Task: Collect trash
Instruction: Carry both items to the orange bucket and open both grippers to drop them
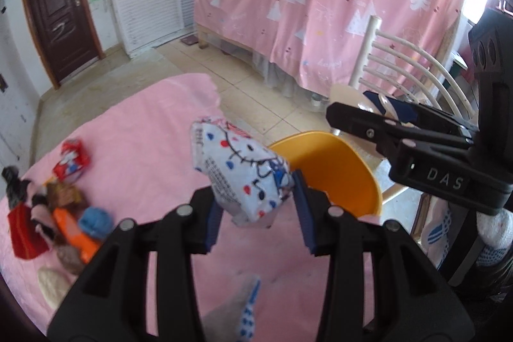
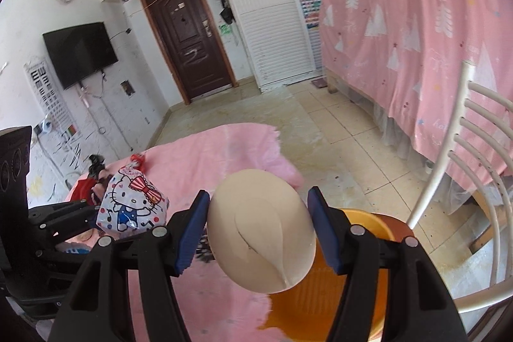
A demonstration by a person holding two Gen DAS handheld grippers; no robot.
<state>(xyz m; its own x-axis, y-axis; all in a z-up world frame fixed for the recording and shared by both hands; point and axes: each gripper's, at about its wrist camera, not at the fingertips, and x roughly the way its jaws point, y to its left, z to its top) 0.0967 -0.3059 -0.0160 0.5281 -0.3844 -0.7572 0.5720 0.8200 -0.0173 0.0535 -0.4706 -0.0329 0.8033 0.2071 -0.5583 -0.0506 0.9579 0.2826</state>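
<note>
Both tongs pinching | left [image 1: 256, 207]: Hello Kitty wrapper [image 1: 240, 169] | right [image 2: 256, 233]: beige shell [image 2: 259, 233] | "DAS"

The right gripper [image 2: 256, 231] clamps a beige egg-shaped shell [image 2: 261, 233] between its blue-padded fingers [image 2: 192, 233], above the rim of an orange bin [image 2: 378, 221] beside the pink-covered table [image 2: 208, 156]. To the left, the left gripper [image 2: 93, 218] holds a Hello Kitty wrapper [image 2: 133, 205]. A white chair [image 2: 474, 156] stands on the right.
</note>
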